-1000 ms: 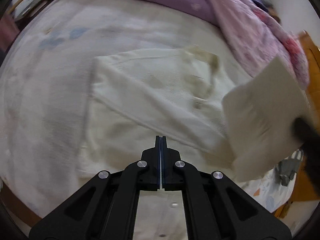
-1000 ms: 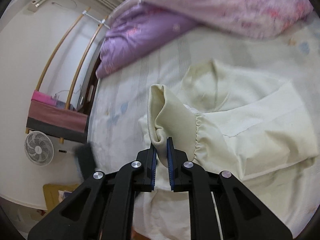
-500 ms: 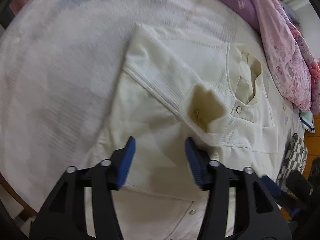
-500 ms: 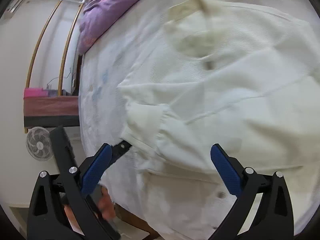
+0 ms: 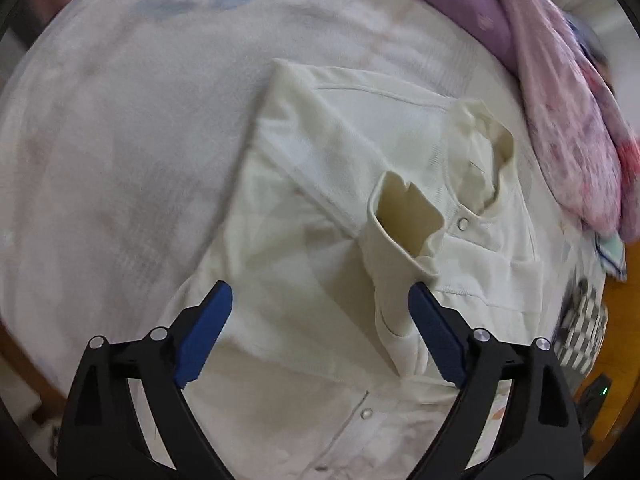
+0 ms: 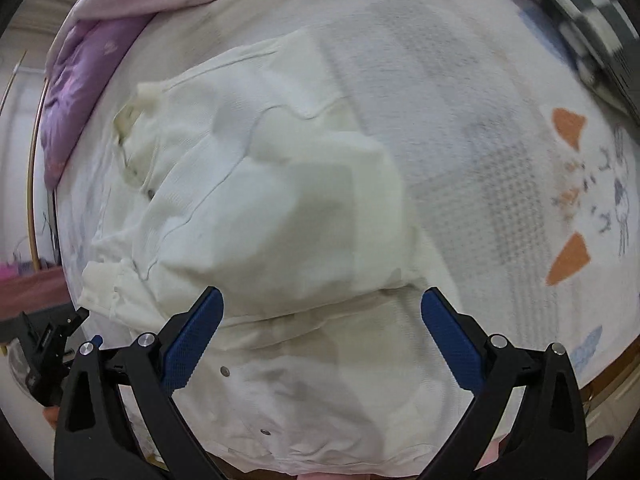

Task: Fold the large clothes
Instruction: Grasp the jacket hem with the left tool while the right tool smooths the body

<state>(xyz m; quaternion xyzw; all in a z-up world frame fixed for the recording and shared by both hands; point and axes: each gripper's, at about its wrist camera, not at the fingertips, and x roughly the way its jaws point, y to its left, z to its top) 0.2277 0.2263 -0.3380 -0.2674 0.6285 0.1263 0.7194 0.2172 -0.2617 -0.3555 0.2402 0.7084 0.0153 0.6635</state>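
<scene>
Both sleeves are out of your grip now: a second ago each gripper was pinched shut, the right one on a gathered cuff held in the air, and now that sleeve lies folded across the chest. Your left gripper [image 5: 320,308] is opening, its blue ribbed pads well apart with nothing pressed between them, though the left sleeve's cuff [image 5: 404,236] stands up as an open tube just beside the right-hand pad. Your right gripper [image 6: 320,312] is spread as wide as it goes and holds nothing; it points down at the cream jacket [image 6: 260,208]. That jacket lies flat on the white bedsheet [image 5: 120,140], soft waffle-knit cloth with a seamed yoke, a round collar [image 5: 486,160] and small metal snaps [image 5: 463,223] down the front. Behind it a purple and pink quilt [image 5: 560,92] is bunched, and the sheet shows orange printed shapes [image 6: 568,258] toward its edge.
</scene>
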